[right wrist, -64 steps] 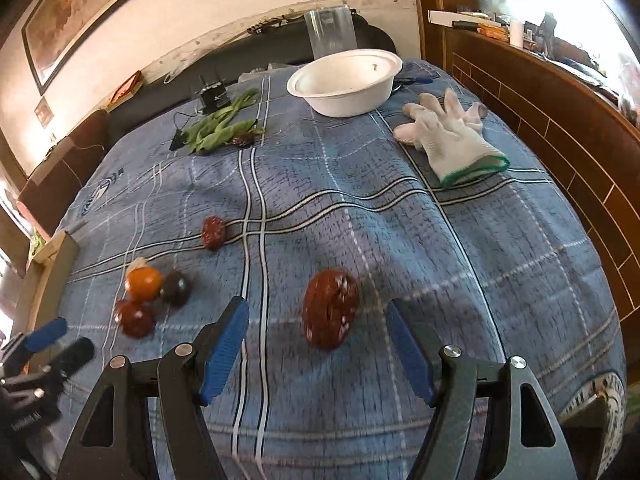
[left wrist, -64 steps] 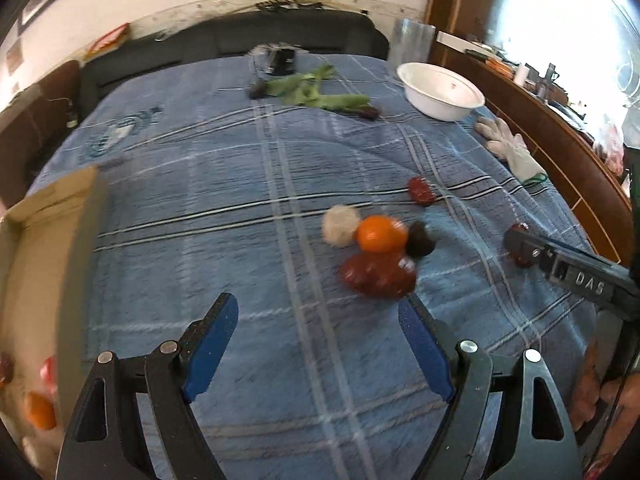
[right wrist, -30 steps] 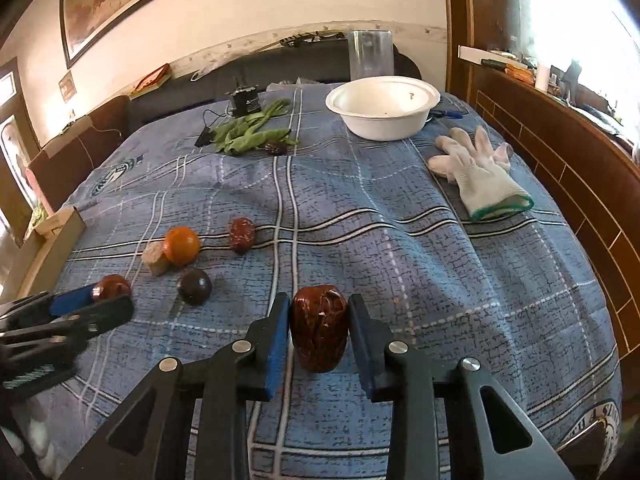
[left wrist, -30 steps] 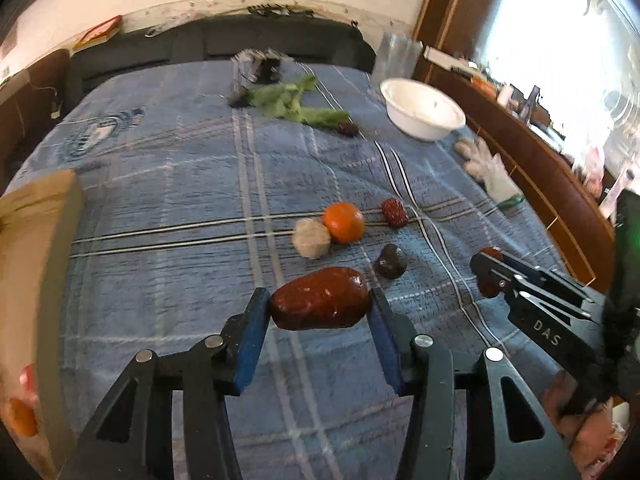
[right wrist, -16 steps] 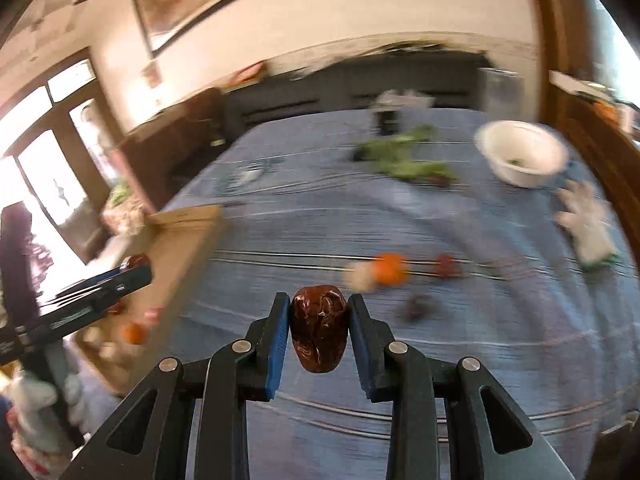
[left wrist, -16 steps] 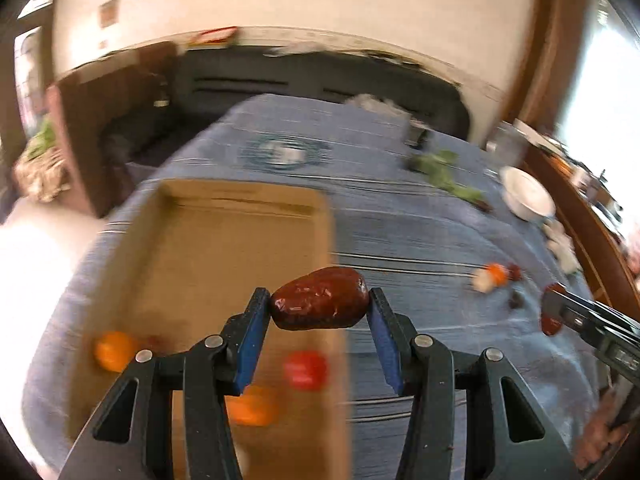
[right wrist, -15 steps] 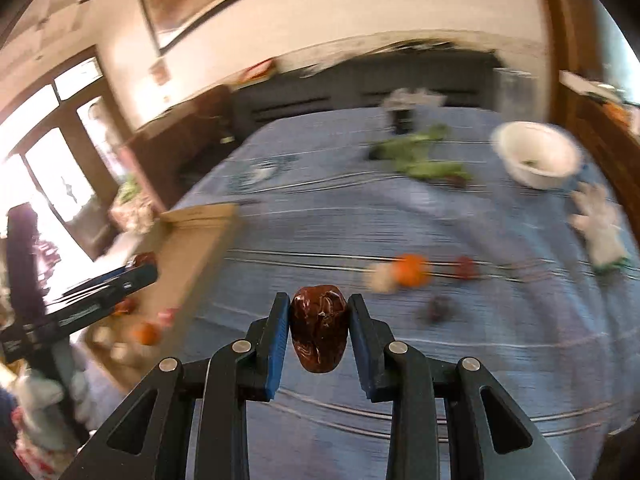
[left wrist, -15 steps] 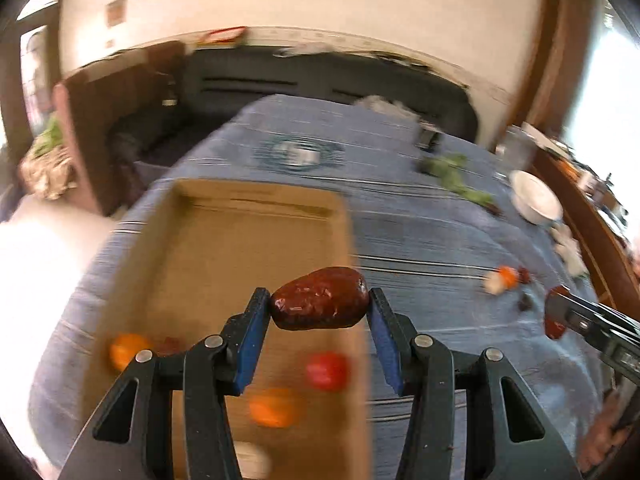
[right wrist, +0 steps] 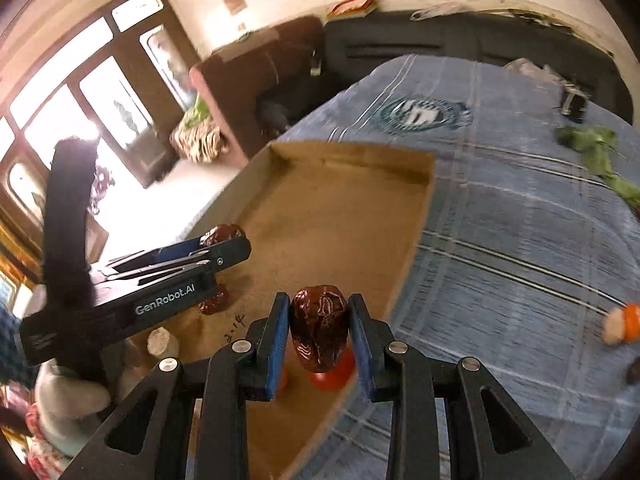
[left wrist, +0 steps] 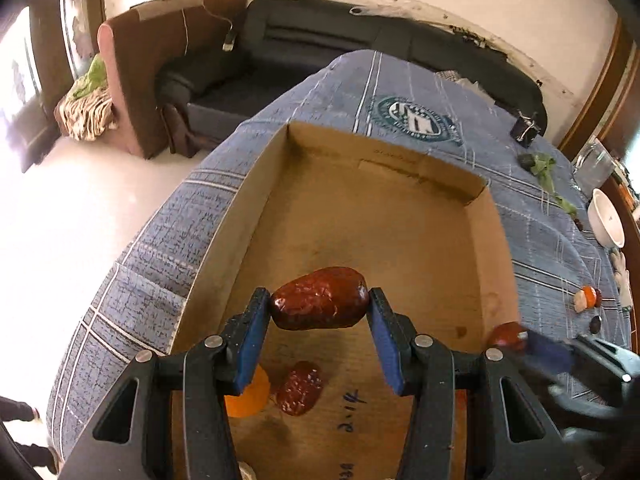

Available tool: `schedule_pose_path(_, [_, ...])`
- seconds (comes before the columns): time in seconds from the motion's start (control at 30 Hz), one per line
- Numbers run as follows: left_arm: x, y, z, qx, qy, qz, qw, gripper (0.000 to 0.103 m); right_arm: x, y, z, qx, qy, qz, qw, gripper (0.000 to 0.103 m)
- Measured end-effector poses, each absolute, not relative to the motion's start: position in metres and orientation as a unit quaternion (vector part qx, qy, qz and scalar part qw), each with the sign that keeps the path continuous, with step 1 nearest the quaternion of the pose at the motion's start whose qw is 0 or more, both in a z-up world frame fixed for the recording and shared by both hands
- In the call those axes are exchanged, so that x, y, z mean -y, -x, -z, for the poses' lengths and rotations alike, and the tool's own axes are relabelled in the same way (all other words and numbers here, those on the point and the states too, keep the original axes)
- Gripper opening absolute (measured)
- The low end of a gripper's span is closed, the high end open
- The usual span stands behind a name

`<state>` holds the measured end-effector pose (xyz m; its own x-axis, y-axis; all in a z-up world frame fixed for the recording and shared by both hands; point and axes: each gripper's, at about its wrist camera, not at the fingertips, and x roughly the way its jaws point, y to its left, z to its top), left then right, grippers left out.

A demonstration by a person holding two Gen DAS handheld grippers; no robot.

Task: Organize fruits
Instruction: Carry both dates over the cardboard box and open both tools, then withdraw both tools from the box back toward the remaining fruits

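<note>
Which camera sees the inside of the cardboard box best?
The left wrist view: it looks down into the cardboard box, showing all far walls and most of the floor. The right wrist view shows it slanted and blurred, partly hidden behind the left gripper.

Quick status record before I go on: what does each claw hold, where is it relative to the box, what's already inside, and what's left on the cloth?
left claw: shut on a dark red date, over the cardboard box
right claw: shut on another red date, above the box's near edge
in box: orange fruit, red date, red round fruit, pale piece
left on cloth: small orange fruit, dark fruit
</note>
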<state>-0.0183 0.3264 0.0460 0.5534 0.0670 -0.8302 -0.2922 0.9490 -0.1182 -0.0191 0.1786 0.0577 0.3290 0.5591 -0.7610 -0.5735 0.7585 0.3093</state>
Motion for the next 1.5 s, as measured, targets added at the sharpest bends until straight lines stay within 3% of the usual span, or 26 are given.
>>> schedule_pose_path(0.5, [-0.341,0.029,-0.050,-0.453,0.161,-0.097,0.872,0.050,-0.213,0.016,-0.038,-0.475,0.039,-0.353,0.805,0.034])
schedule_pose_path(0.6, [-0.338,0.045,-0.070,-0.428,0.159,-0.103,0.884,0.052,-0.205,0.023,-0.048,-0.465,0.034,-0.354,0.811,0.043])
schedule_pose_path(0.67, [-0.332,0.061,-0.087,-0.401,0.154,-0.111,0.896,0.059,-0.193,0.031,-0.059,-0.455,0.025,-0.352,0.818,0.053])
schedule_pose_path(0.8, [-0.312,0.097,-0.117,-0.339,0.134,-0.138,0.921,0.077,-0.162,0.051,-0.074,-0.434,0.001,-0.339,0.834,0.059])
schedule_pose_path(0.87, [-0.298,0.118,-0.133,-0.298,0.122,-0.170,0.931,0.092,-0.142,0.061,-0.080,-0.424,-0.017,-0.329,0.844,0.063])
schedule_pose_path(0.93, [-0.287,0.135,-0.143,-0.265,0.118,-0.191,0.938,0.099,-0.120,0.071,-0.084,-0.414,-0.035,-0.313,0.854,0.065])
schedule_pose_path(1.13, [-0.252,0.170,-0.164,-0.202,0.126,-0.189,0.953,0.103,-0.063,0.095,-0.087,-0.393,-0.080,-0.252,0.881,0.069])
schedule_pose_path(1.5, [-0.188,0.160,-0.155,-0.258,0.100,-0.155,0.948,0.103,-0.003,0.124,-0.091,-0.368,-0.098,-0.212,0.900,0.075])
